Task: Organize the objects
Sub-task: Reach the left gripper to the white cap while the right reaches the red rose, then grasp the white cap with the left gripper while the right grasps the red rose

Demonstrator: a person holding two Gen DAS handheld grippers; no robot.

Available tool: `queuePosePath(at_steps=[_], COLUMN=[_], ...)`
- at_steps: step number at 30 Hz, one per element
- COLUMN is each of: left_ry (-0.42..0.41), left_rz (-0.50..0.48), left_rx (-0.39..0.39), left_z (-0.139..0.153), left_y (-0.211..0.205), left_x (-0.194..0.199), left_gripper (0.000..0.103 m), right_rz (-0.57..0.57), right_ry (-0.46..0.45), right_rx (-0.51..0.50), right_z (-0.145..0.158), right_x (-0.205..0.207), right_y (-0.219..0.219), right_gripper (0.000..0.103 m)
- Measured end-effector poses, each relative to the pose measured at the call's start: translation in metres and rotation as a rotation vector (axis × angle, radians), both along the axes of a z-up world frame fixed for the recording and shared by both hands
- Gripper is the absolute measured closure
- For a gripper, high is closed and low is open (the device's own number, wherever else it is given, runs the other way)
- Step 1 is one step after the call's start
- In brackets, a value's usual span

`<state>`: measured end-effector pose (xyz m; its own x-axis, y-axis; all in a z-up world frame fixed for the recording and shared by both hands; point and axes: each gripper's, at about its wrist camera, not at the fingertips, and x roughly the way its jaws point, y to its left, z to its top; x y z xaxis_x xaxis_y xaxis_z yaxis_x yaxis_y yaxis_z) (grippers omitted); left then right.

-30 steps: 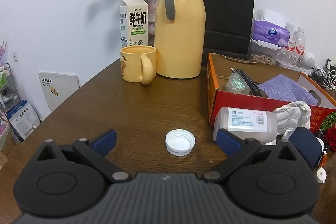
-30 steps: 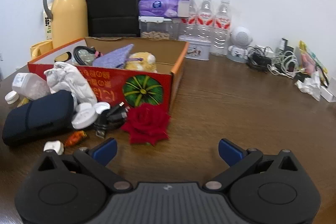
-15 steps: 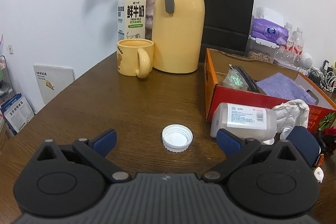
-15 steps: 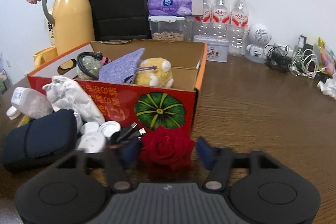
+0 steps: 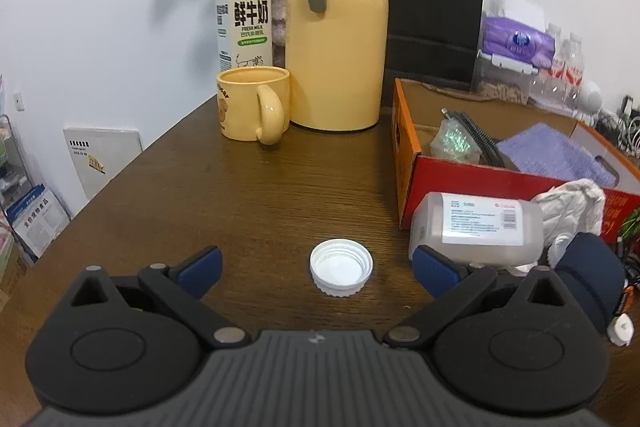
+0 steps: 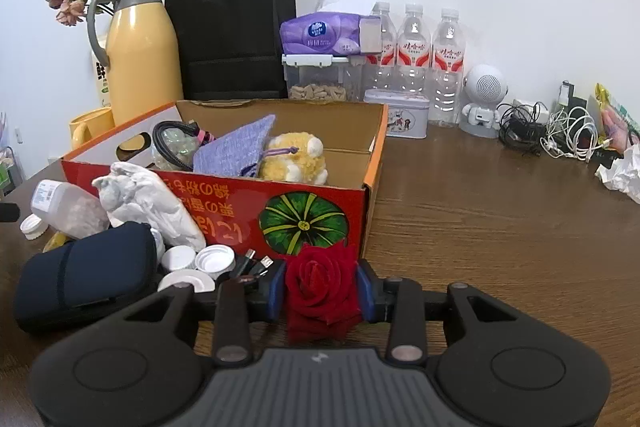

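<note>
**Soft rose in a closing grip, loose clutter on either side**

On the left, the left gripper (image 5: 316, 263) hangs over the dark brown wooden surface (image 5: 248, 187) with its jaws spread wide and nothing in them. A white ribbed plastic screw cap (image 5: 341, 267) lies open side up between the blue pads, touching neither. If this hand drops or sweeps carelessly, a pad could knock the light cap and send it skidding toward the clear plastic bottle with a white label (image 5: 476, 227) lying on its side just beside the box.

Further right, the right gripper (image 6: 320, 287) has its jaws closing on a deep red fabric rose (image 6: 320, 283); the blue pads sit against the petals on both sides. The rose rests on the surface just in front of the red-and-orange cardboard box printed with a green pumpkin (image 6: 300, 223), likely its destination. The bloom is soft, so the grip may crush or slip over the petals rather than hold; a lift could then shed it short of the box rim. Any stem is hidden, and could trail or snag.

Just left of the rose lie black cable plugs (image 6: 252, 263) and small white lids (image 6: 214, 259) beside a navy zip pouch (image 6: 86, 271). The left pad is near those plugs and might catch one and drag it along.
</note>
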<state>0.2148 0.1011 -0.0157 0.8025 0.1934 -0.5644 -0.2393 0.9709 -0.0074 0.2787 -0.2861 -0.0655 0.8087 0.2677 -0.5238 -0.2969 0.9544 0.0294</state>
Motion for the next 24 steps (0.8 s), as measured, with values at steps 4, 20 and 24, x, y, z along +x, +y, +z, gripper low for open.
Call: queuePosePath(at_steps=[4,20,24], left_ry=[0.042,0.09,0.081], left_rz=[0.002,-0.05,-0.075], left_rx=[0.019,-0.007,-0.03], left_z=[-0.006,-0.02,-0.021], left_y=[0.002,0.003,0.003], left_x=[0.014,0.031,0.029], left_gripper=[0.0,0.046,0.063], right_rz=[-0.011,-0.039,-0.036], right_ry=[-0.01,-0.025,-0.028], right_rx=[0.002,0.008,0.007], right_z=[0.001,0.0,0.0], right_x=[-0.003,-0.01,-0.011], right_y=[-0.001,-0.005,-0.005], right_gripper=[0.069,0.069,0.069])
